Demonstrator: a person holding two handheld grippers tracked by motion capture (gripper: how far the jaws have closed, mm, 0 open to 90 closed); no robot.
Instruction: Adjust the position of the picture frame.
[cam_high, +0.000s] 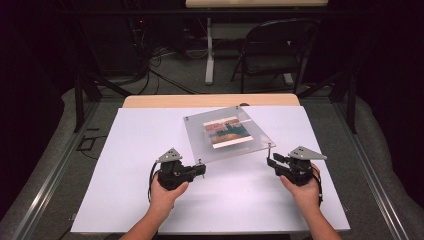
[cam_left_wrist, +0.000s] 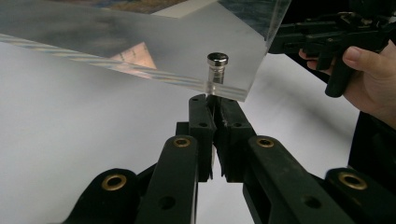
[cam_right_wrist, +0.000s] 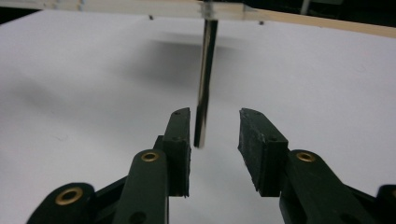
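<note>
A clear acrylic plate (cam_high: 200, 145) holding a colourful picture (cam_high: 227, 131) is lifted off the white board, tilted, with metal posts at its corners. My left gripper (cam_high: 201, 168) is at its near left corner. In the left gripper view this gripper (cam_left_wrist: 212, 105) is shut on the post just under the plate (cam_left_wrist: 140, 42), below the post's silver cap (cam_left_wrist: 217, 59). My right gripper (cam_high: 270, 161) is at the plate's right corner. In the right gripper view it (cam_right_wrist: 215, 126) stands open, with a thin metal post (cam_right_wrist: 205, 84) hanging between its jaws, nearer the left one.
A white board (cam_high: 125, 175) covers the wooden table. Behind the table stand a folding chair (cam_high: 275, 50) and a white table leg (cam_high: 210, 50), with cables on the floor. The other hand and its gripper (cam_left_wrist: 327, 37) appear at the upper right of the left gripper view.
</note>
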